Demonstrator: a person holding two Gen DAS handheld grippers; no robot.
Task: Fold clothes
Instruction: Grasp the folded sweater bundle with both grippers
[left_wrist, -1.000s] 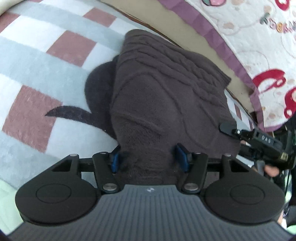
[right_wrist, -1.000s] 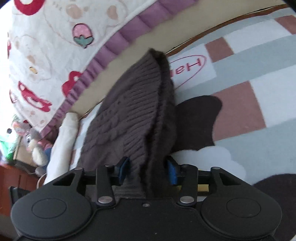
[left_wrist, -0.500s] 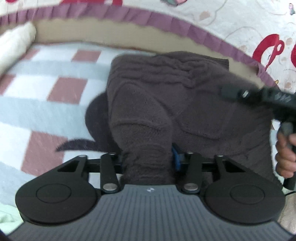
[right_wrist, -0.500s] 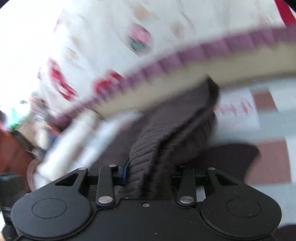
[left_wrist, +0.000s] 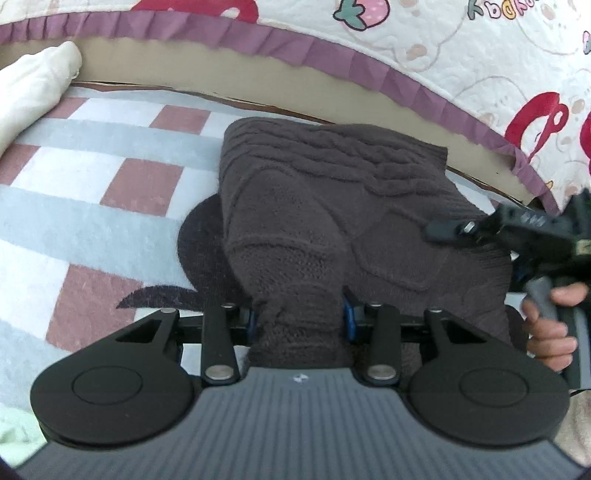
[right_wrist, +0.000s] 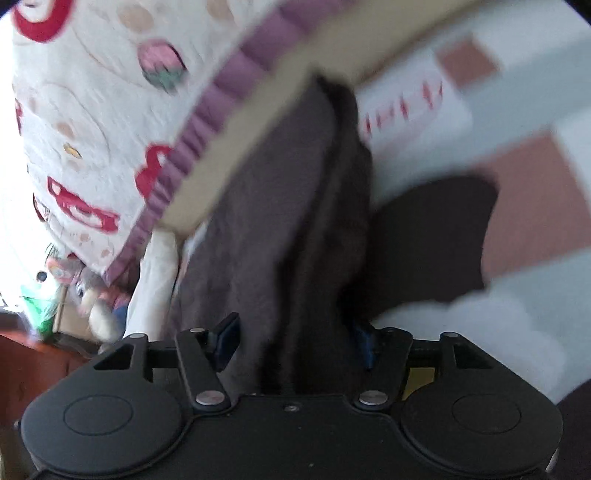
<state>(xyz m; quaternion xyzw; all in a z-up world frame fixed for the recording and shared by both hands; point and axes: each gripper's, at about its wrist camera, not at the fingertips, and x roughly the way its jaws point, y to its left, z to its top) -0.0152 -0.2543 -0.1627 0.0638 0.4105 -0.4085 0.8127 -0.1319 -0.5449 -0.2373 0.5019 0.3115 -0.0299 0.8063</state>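
A dark brown cable-knit sweater (left_wrist: 332, 206) lies folded on a checked blanket (left_wrist: 110, 184). My left gripper (left_wrist: 300, 318) is shut on a bunched part of the sweater's near edge, its blue pads (left_wrist: 348, 314) pressed into the knit. In the left wrist view the right gripper (left_wrist: 517, 229) is at the sweater's right side, with a person's hand (left_wrist: 550, 317) on its handle. The right wrist view is blurred: the sweater (right_wrist: 295, 221) runs between the right gripper's (right_wrist: 295, 341) fingers, which stand wide, and the left pad (right_wrist: 226, 338) looks clear of the cloth.
A white quilt (left_wrist: 480, 55) with red and strawberry prints and a purple ruffle hangs along the far side above a beige panel. A white rolled cloth (left_wrist: 33, 85) lies at the far left. Soft toys (right_wrist: 96, 295) and a red-brown surface sit at the left.
Both grippers swung with the sweater toward the quilt side. The left jaws closed tighter on the knit. The right jaws have spread wider around the sweater.
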